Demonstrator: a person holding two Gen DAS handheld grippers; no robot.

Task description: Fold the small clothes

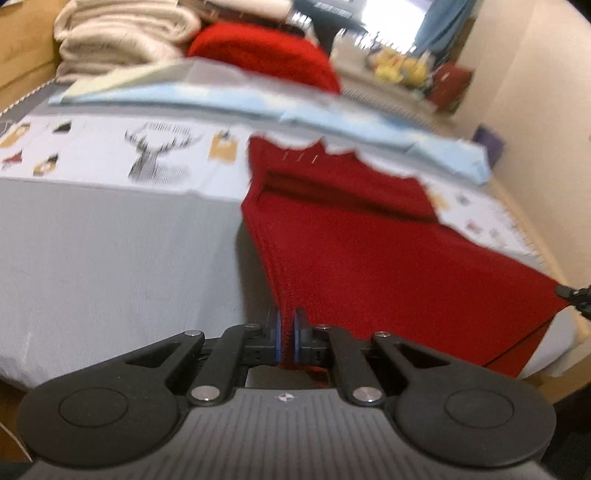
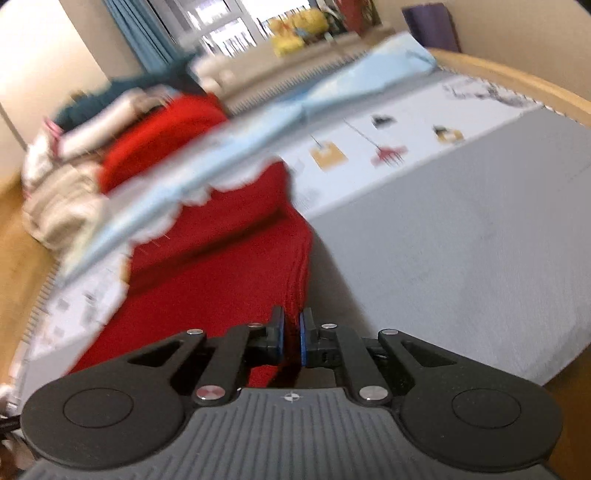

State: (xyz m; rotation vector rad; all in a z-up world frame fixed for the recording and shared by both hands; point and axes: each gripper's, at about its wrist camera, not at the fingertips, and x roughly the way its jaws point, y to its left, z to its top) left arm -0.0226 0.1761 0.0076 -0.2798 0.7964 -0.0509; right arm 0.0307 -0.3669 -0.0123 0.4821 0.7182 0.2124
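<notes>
A small dark red knit garment (image 1: 369, 240) with a white scalloped trim at its far end lies stretched over a grey bed sheet (image 1: 110, 258). My left gripper (image 1: 287, 325) is shut on the garment's near left corner. The tip of my right gripper (image 1: 576, 293) shows at the garment's right corner. In the right wrist view my right gripper (image 2: 291, 325) is shut on the near edge of the red garment (image 2: 207, 280), which runs away to the left over the grey sheet (image 2: 461, 258). Both views are motion-blurred.
A folded light blue cloth (image 1: 258, 107) lies across the bed beyond the garment, with a bright red cloth (image 1: 266, 51) and cream blankets (image 1: 122, 33) behind. A printed white sheet panel (image 1: 110, 147) and a wall (image 1: 535, 92) at right. A wooden bed frame (image 2: 517, 77) borders the mattress.
</notes>
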